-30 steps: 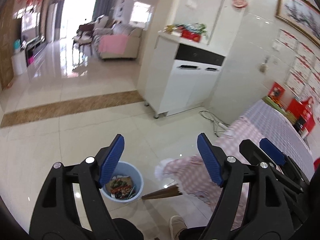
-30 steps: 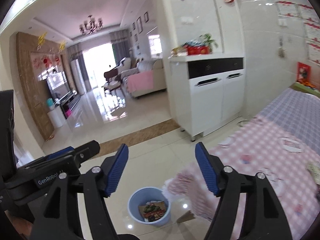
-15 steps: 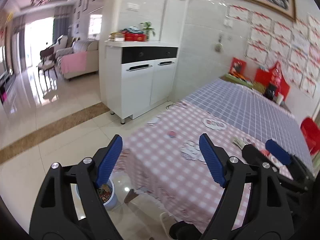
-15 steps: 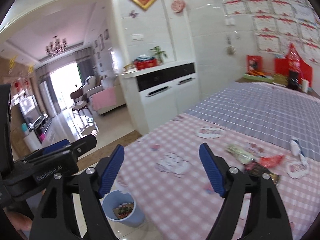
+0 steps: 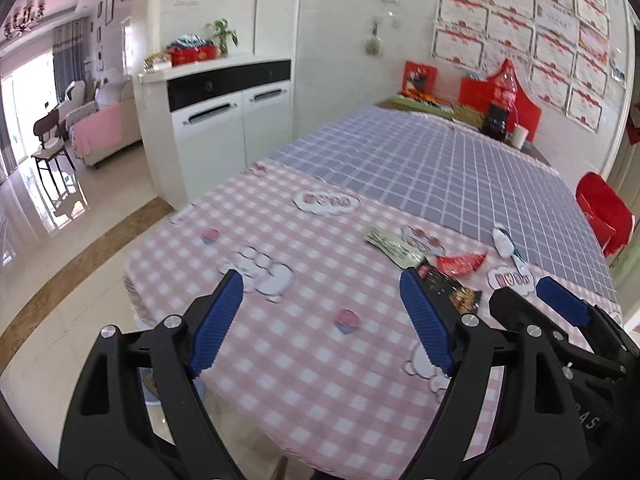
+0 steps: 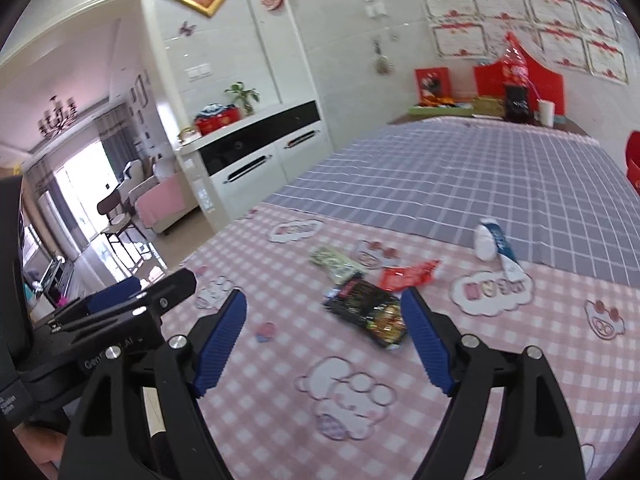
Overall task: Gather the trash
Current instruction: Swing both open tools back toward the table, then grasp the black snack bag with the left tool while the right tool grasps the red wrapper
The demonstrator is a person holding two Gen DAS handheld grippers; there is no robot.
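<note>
I am holding my left gripper [image 5: 322, 320] over the near part of the table [image 5: 280, 380], and its two blue fingers [image 5: 216, 324] are standing wide apart with nothing between them. My right gripper [image 6: 324, 342] is pointing down at the table too. Its jaws are standing apart, and the pads are not pressing on anything.

The trash is lying on the pink checked cloth [image 6: 500, 360]. The black snack wrapper [image 6: 366, 310] is the closest piece. In the right wrist view it is lying just in front of my right gripper, close to the tip of the finger on the right side of the picture, but not touching it. The red wrapper [image 6: 408, 275] is lying just behind the black one. The green wrapper [image 6: 334, 261] is lying to the left of the red one, a little farther back. The white and blue wrapper [image 6: 494, 242] is lying well off to the right, where the pink cloth is meeting the purple cloth [image 6: 460, 176].

In the left wrist view, all the trash is sitting ahead and to the right of my left gripper. A bit of the blue bin [image 5: 150, 390] is peeking out on the floor, below the table edge.
</note>
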